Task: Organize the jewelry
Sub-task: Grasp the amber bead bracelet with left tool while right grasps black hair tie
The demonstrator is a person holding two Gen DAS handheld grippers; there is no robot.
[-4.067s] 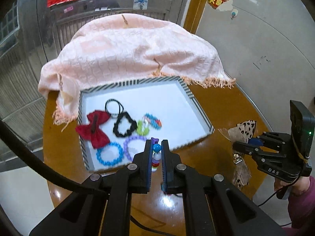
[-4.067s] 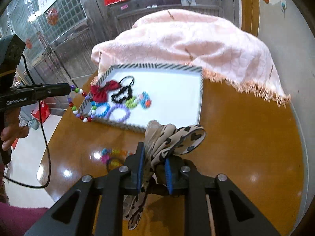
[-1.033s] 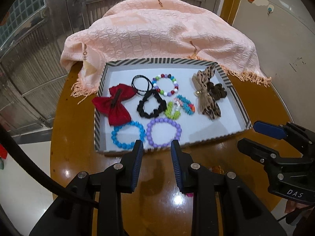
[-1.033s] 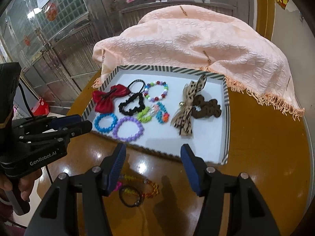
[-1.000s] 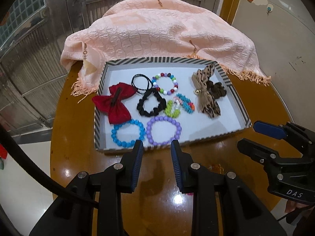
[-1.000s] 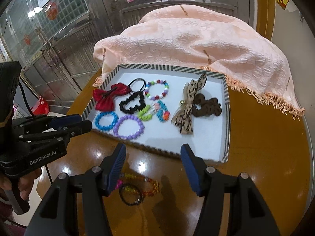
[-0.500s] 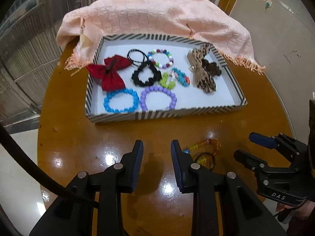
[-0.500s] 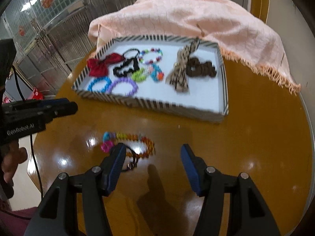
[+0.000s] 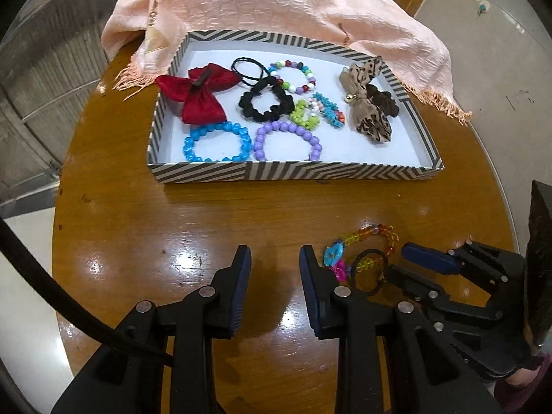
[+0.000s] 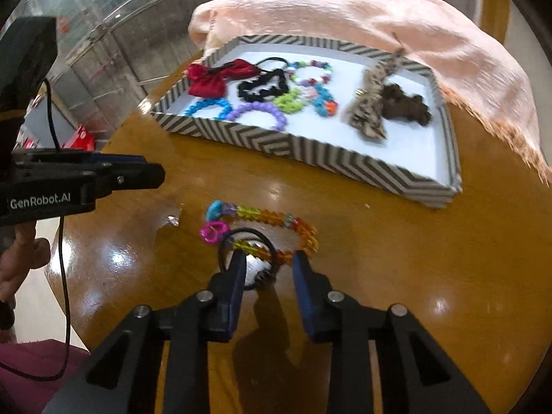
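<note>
On the round wooden tabletop (image 9: 172, 220) stands a shallow tray (image 9: 293, 170) with a striped rim and a white floor. Behind it a pink fringed cloth (image 9: 276, 7) lies in a heap, and its edge touches the far rim of the tray.

Inside the tray lie a red bow (image 9: 200, 91), a thin black hair tie (image 9: 246, 67), a black scrunchie (image 9: 265, 101), a multicoloured bead bracelet (image 9: 296, 76), a blue bead bracelet (image 9: 215, 143), a purple bead bracelet (image 9: 288, 138), a green and blue beaded piece (image 9: 317, 114), a leopard-print bow (image 9: 367, 107) and a brown scrunchie (image 9: 384, 101) that touches this bow.

Two pieces are outside the tray, on the tabletop in front of it: an orange and yellow bead bracelet (image 10: 272, 231) with a blue and a pink charm, and a small black hair tie (image 10: 246, 252) that overlaps it.

The right tool (image 10: 269, 269) is low over these two pieces. Its jaws have just been closing; part of the black hair tie and of the bracelet lies between them, but the pads do not yet press on anything, so it is released.

The left tool (image 9: 274, 276) is just beside the bracelet, over bare wood. Its jaws stand apart and it grasps nothing. A hand (image 10: 20, 258) holds its handle.
</note>
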